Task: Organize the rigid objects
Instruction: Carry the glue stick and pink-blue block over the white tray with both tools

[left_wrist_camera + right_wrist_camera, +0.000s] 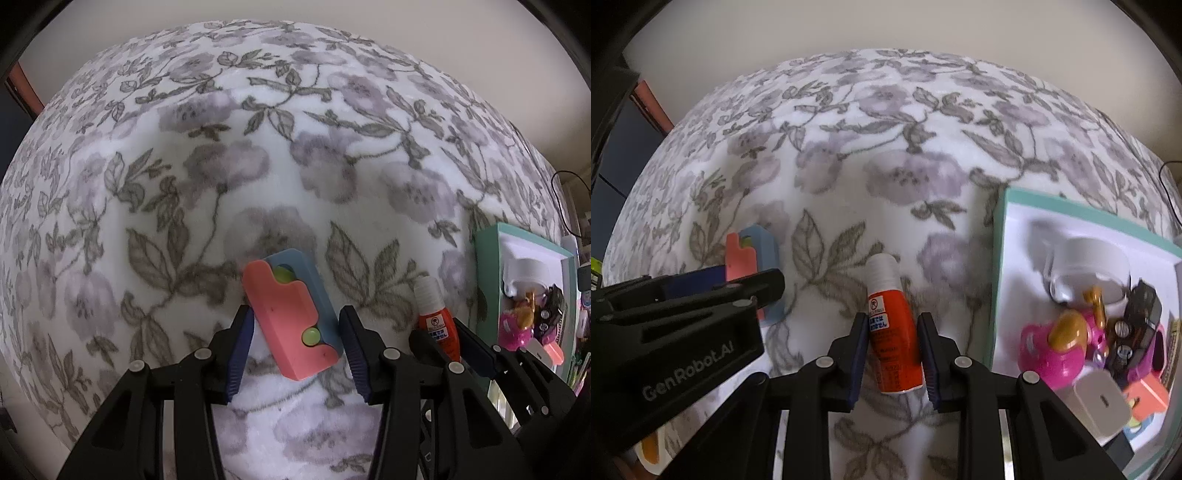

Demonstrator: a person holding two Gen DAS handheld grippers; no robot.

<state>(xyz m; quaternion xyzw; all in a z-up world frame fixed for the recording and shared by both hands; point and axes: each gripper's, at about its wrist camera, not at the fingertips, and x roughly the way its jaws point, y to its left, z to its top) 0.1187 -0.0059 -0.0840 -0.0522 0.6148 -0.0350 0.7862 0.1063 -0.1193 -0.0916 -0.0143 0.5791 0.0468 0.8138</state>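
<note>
My left gripper [297,343] points steeply down at the flowered blanket [258,155], jaws a moderate way apart with the pink-and-blue block [291,317] between them. The left pad sits right at the block's pink edge and the right pad at its blue edge; they look to be in contact, so I read this as a grip, with the block lying skewed across the gap. It is a flat slab, pink face on a blue backing, with two yellow-green round studs.

My right gripper [892,350] also aims down, jaws drawn in narrow around the orange glue tube [892,332]. Both pads flank its orange label; the right one seems to touch, but on the left I see a sliver of space, so I cannot say for sure that the pinch is firm. The tube has a white ribbed cap pointing away from me and black printing on its label.

Just to the right sits the teal-rimmed box [997,258], white inside, holding a white tape roll [1086,266], pink toys [1056,354], a black piece and a white charger [1099,410].
</note>
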